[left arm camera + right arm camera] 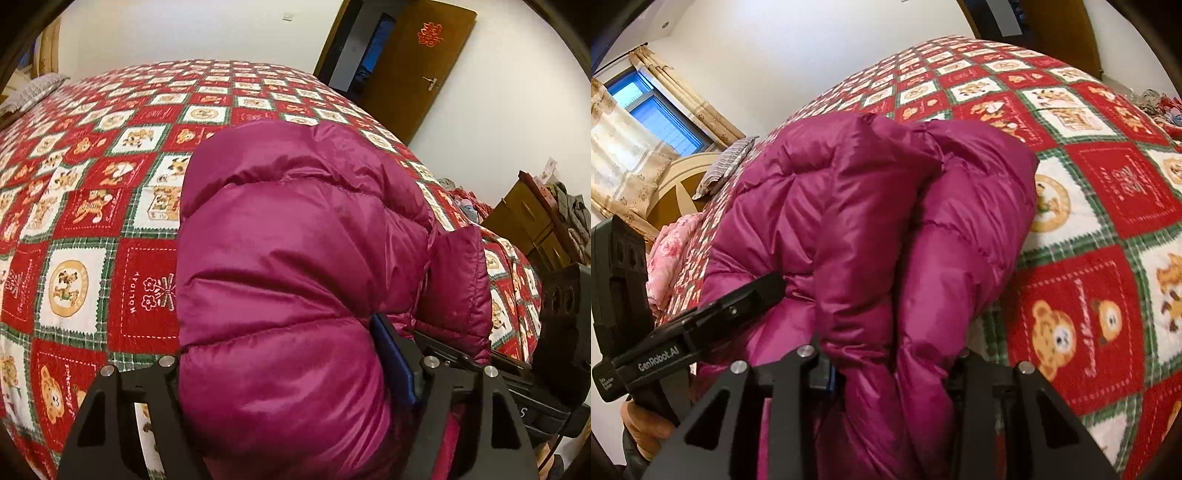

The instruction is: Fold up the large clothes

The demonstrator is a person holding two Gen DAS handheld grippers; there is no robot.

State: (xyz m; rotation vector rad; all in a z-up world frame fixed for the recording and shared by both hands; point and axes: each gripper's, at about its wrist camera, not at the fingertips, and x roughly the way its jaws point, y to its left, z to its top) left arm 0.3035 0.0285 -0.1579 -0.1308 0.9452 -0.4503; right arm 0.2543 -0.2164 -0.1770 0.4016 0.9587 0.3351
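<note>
Magenta puffer jacket (295, 266) — bunched between both grippers (on the bedspread (92, 206)).

bed (110, 229) in red bear-print quilt — magenta puffer jacket (295, 240), striped pillow (35, 88)

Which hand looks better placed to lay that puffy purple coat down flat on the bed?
Probably left. The left tool holds the coat with open bedspread beside it. The right tool also grips the coat, but with the left tool close alongside.
</note>
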